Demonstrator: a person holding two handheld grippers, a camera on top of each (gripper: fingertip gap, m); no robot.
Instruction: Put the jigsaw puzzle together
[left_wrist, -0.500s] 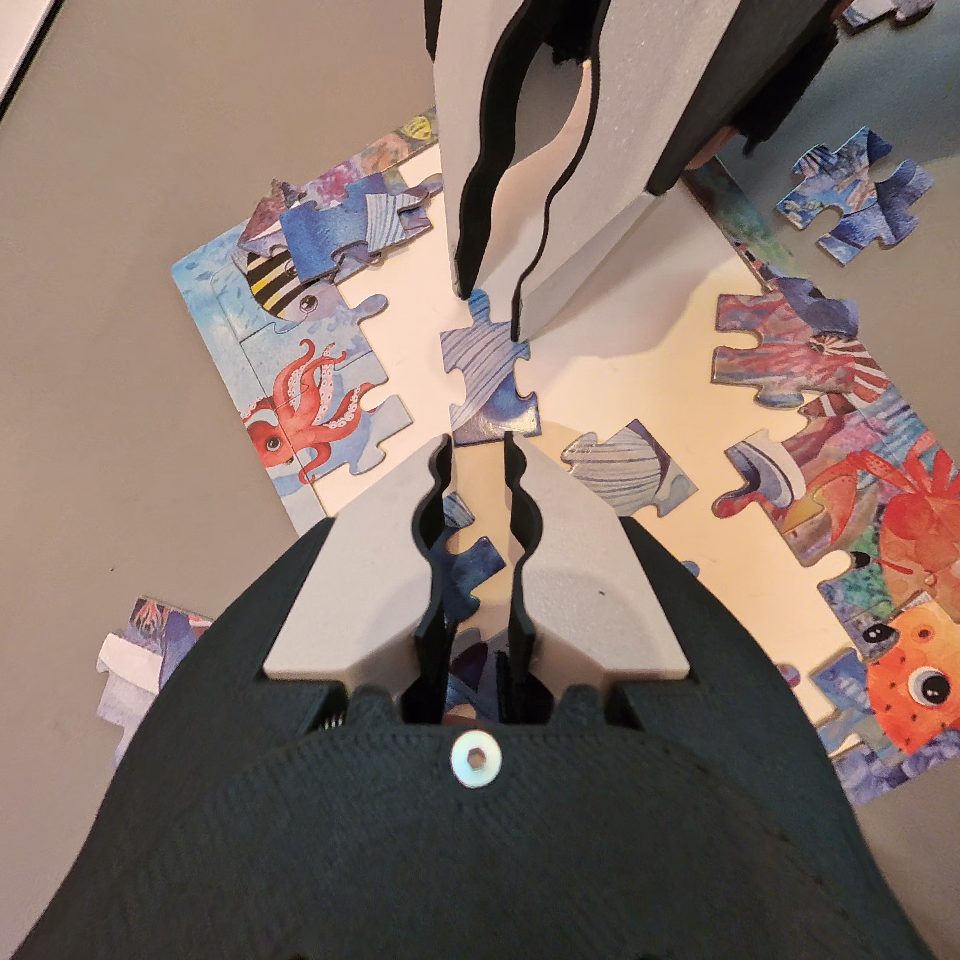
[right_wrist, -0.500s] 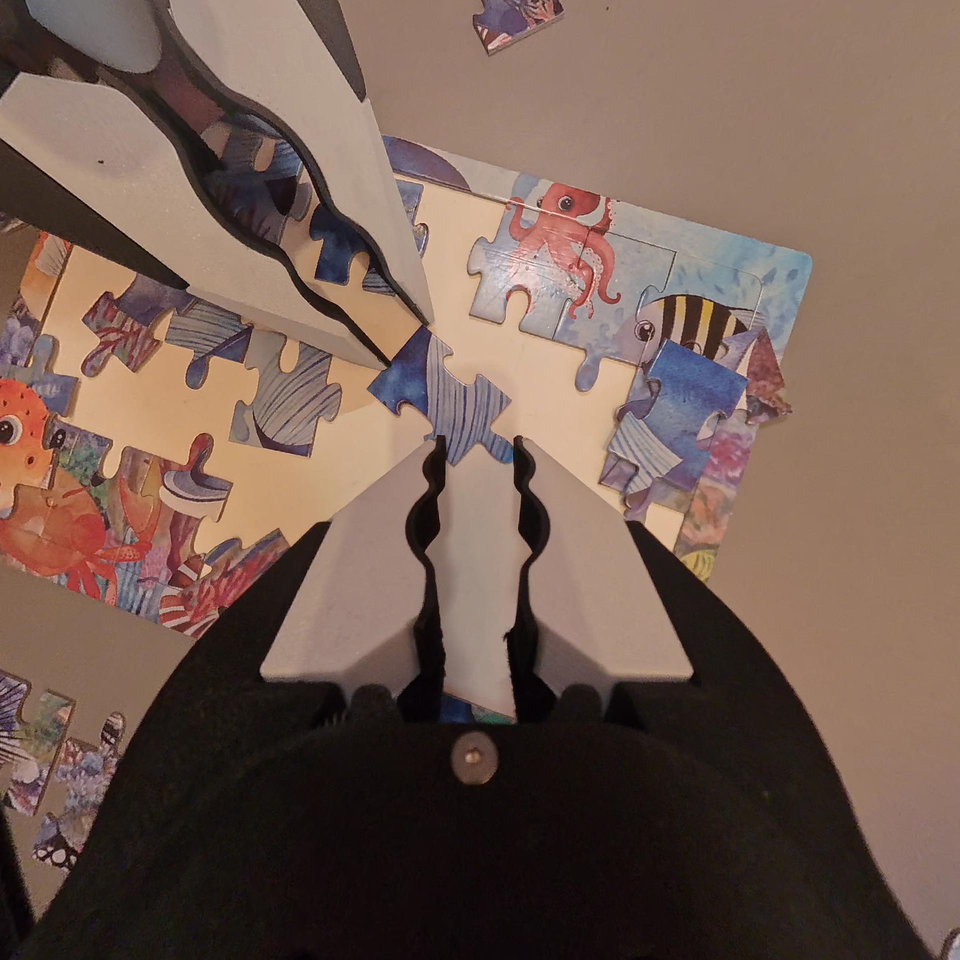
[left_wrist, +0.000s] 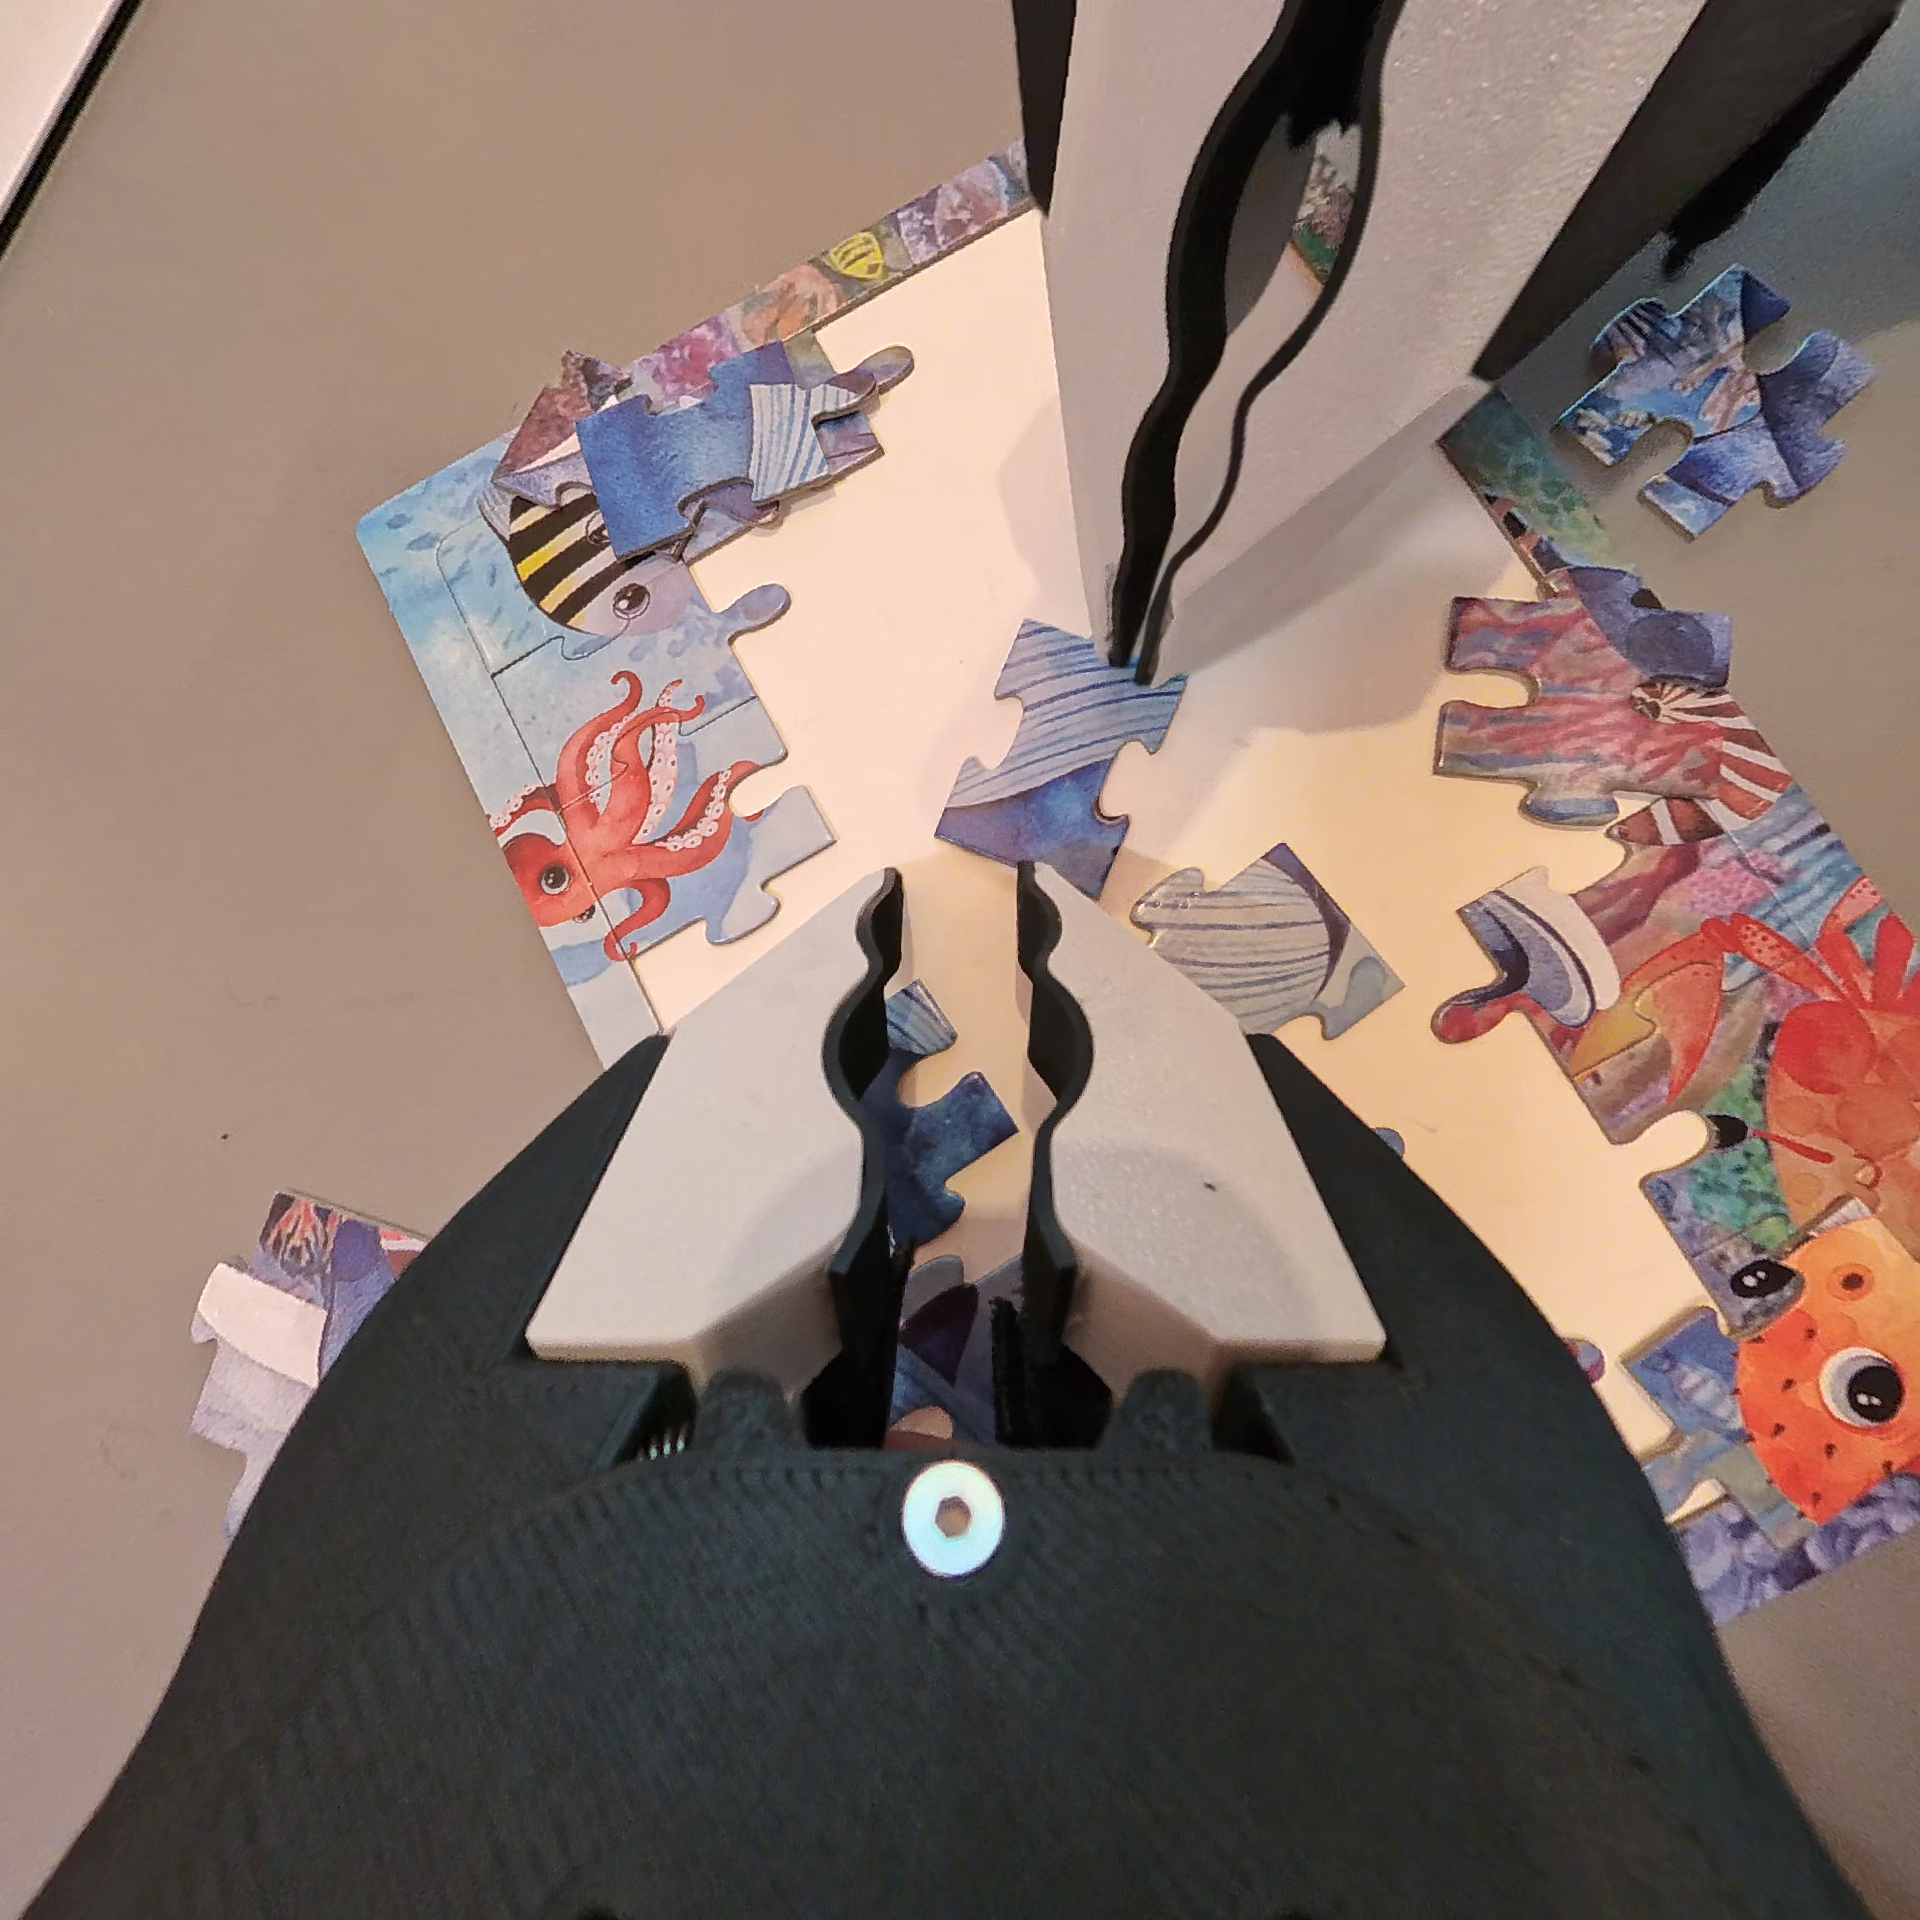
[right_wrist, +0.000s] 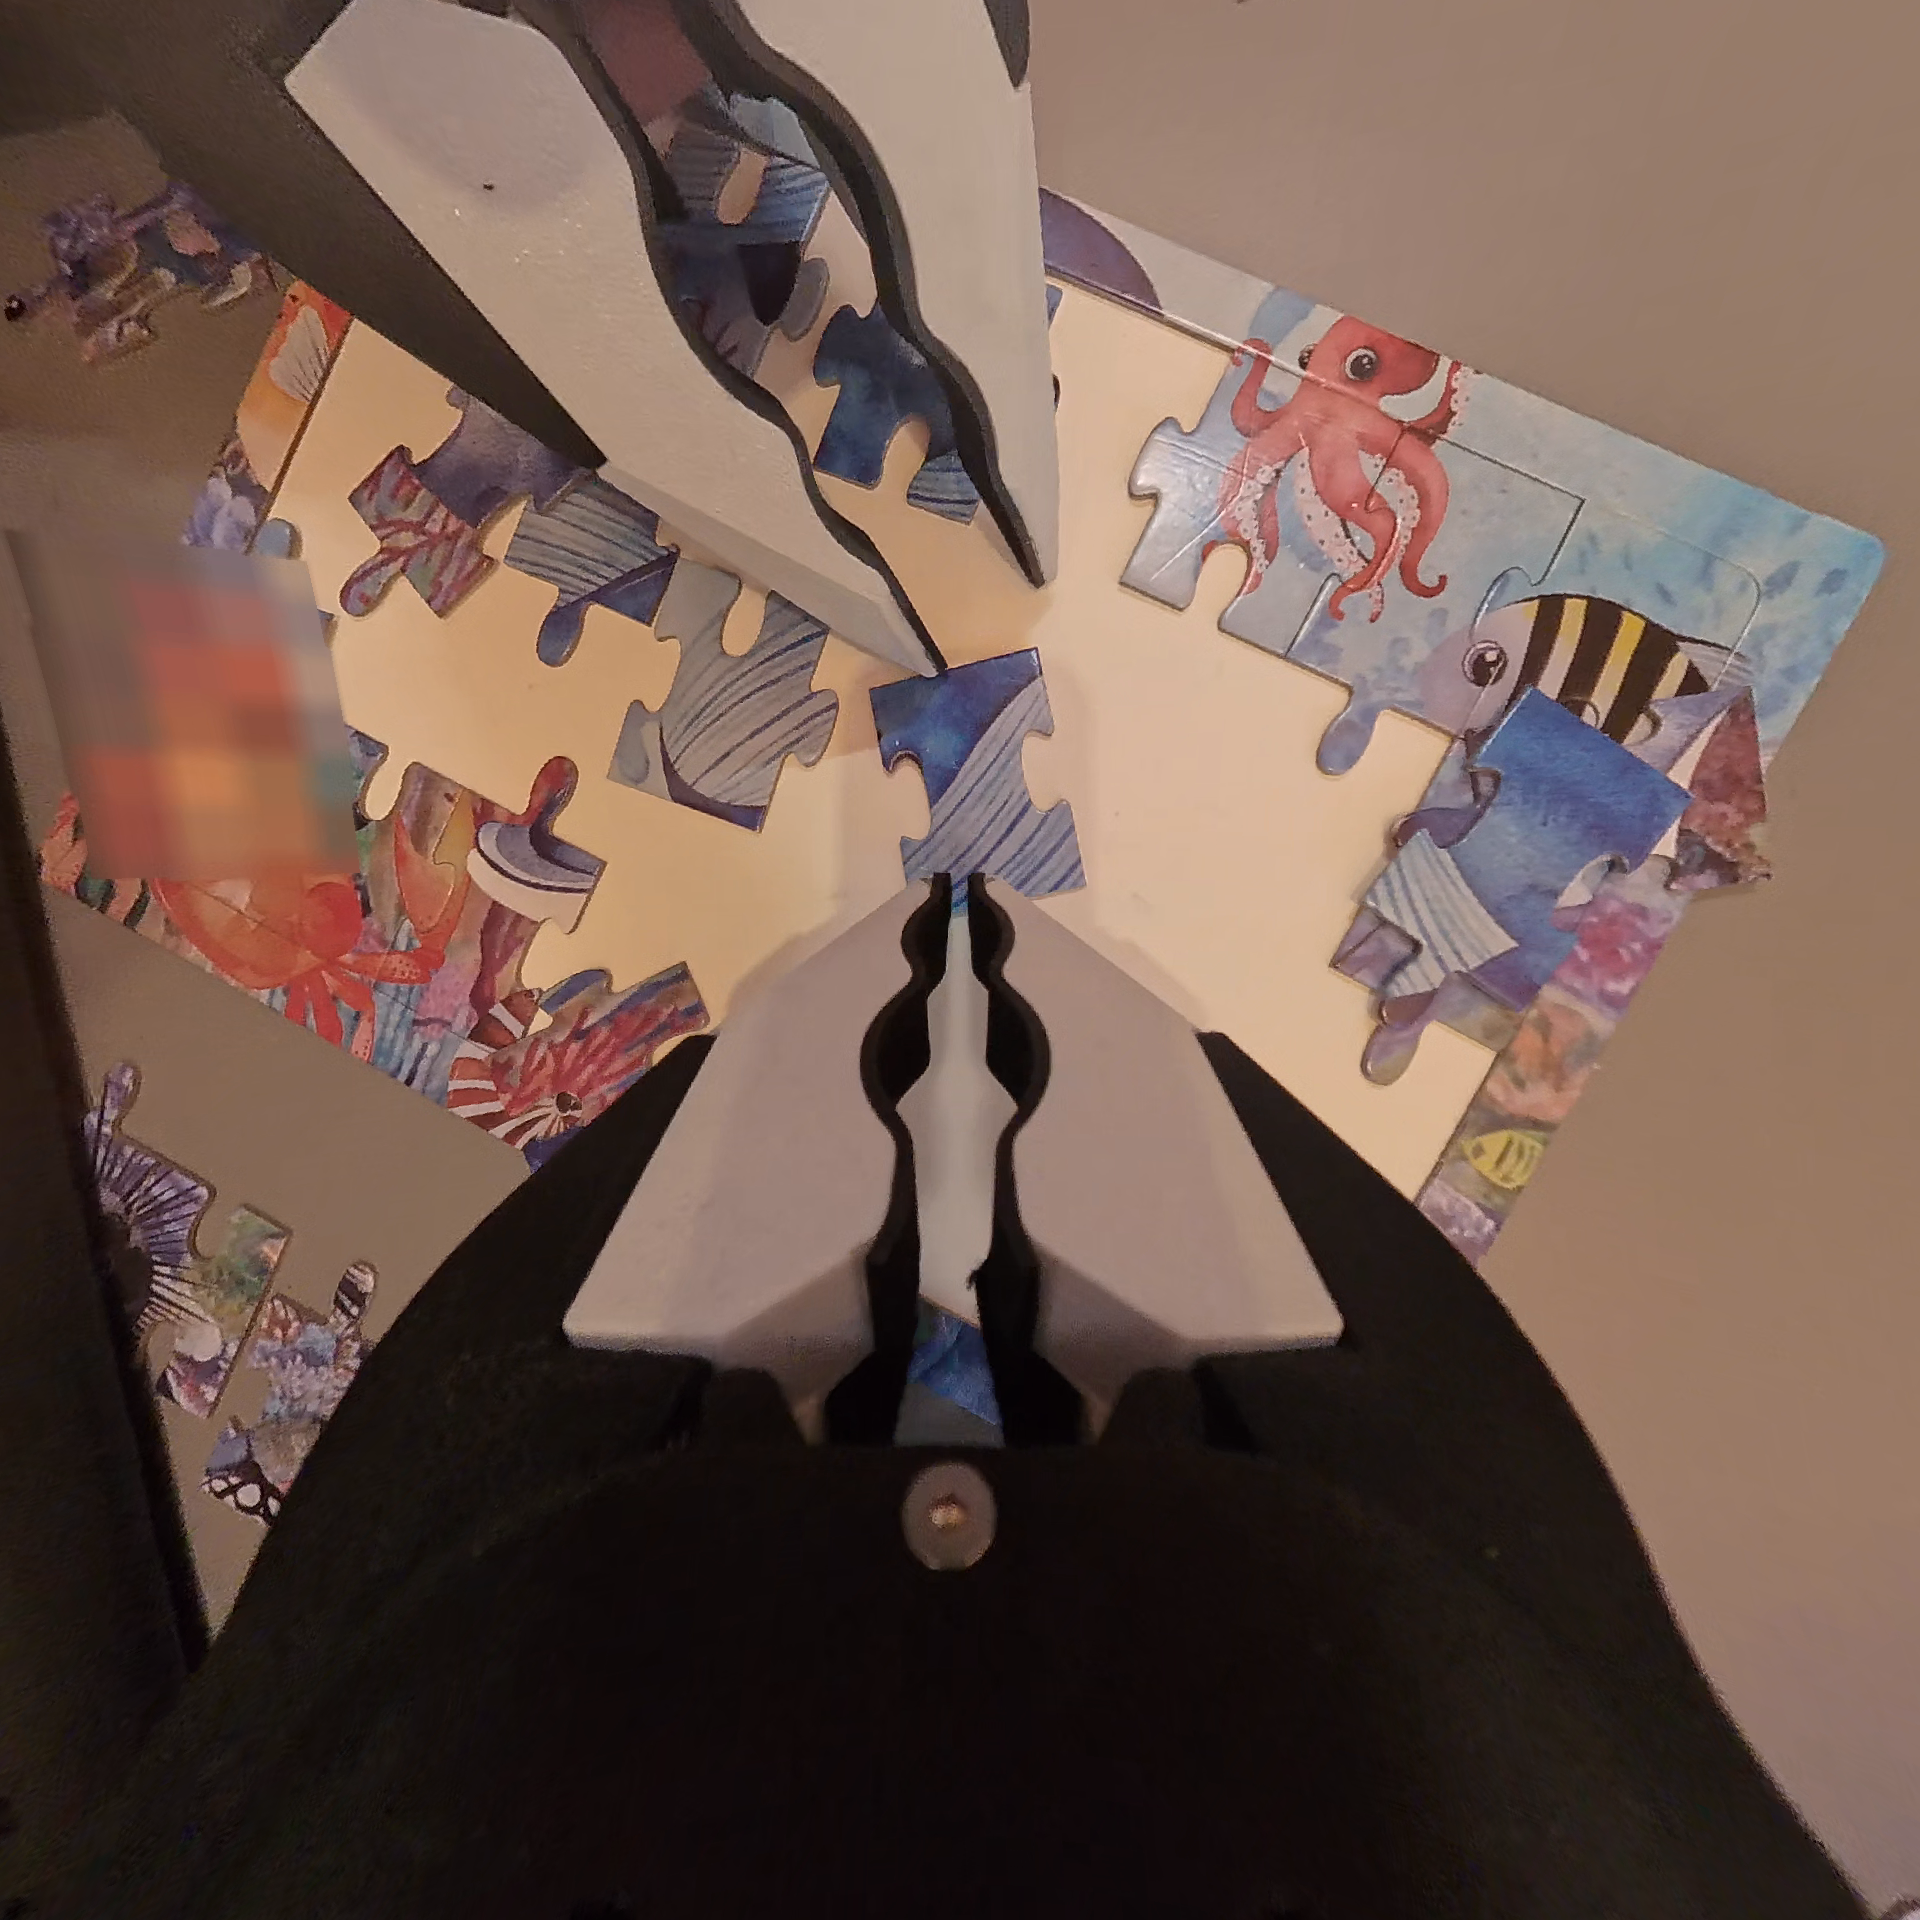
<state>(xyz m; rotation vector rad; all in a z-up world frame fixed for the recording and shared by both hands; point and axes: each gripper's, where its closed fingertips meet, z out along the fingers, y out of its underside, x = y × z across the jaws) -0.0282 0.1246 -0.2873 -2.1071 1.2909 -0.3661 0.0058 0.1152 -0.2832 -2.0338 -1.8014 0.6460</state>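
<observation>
While both claws meet over the board, the scene reads so:

Striped blue piece (left_wrist: 1060, 769): flat on the bare cream middle of the puzzle board (left_wrist: 904, 436), apart from the joined pieces.
Right claw (right_wrist: 958, 883): fingers nearly together, a thin gap between them, tips at the edge of the striped blue piece (right_wrist: 977, 774); whether they pinch it, I cannot tell.
Left claw (left_wrist: 961, 883): fingers a little apart, holding nothing, tips just beside the piece's dark blue end.
Octopus pieces (left_wrist: 634, 810): joined at the board's corner, beside the striped fish (left_wrist: 582, 561).
Shell piece (left_wrist: 1262, 951): loose, near the left claw.
</observation>
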